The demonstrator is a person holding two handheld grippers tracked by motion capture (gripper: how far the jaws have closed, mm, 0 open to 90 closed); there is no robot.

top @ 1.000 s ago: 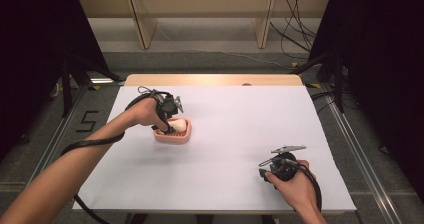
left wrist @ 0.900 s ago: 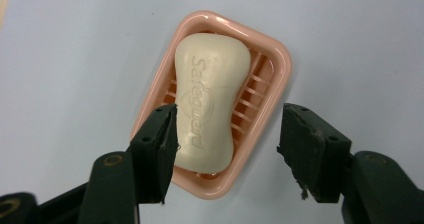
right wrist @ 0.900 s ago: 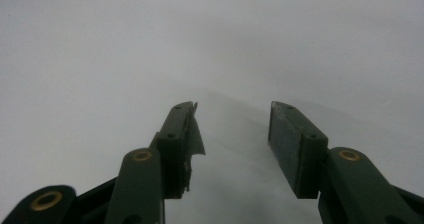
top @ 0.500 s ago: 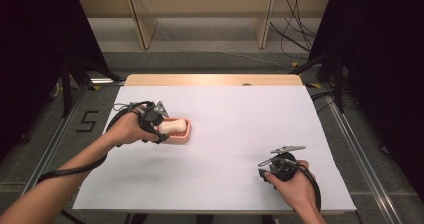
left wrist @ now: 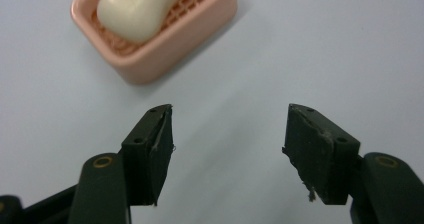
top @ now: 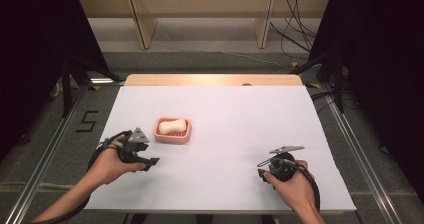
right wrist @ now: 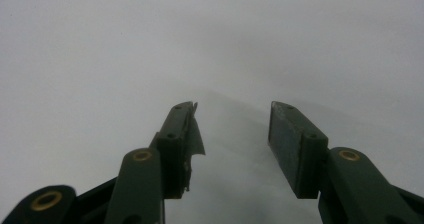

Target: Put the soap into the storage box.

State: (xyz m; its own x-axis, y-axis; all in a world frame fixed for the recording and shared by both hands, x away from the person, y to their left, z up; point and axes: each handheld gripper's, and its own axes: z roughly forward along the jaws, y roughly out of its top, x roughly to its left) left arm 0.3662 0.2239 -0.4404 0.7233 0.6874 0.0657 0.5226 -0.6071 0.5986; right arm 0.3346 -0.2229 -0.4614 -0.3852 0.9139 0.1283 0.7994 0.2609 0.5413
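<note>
My worktop (top: 225, 109) fills mid-frame; wooden shelves (top: 200, 14) stand along the top, cables (top: 295, 39) trail upper right.

A rectangular pink plastic soap dish (top: 172, 137), with a ribbed grid floor of the same pink, is showing at the table's ten o'clock; an oblong cream-white bar of soap (top: 173, 127) is lying in it. A plain white sheet is covering the table (top: 235, 119), and a pale wooden edge strip is showing at twelve o'clock. The black two-jaw left gripper (left wrist: 230, 149), at eight o'clock, is carrying a grey three-cornered plate and brass-coloured rivets. The black two-jaw right gripper (right wrist: 234, 149), at five o'clock, is showing matching brass rivets. A black numeral five (top: 86, 121) is marking the grey floor at nine o'clock.
</note>
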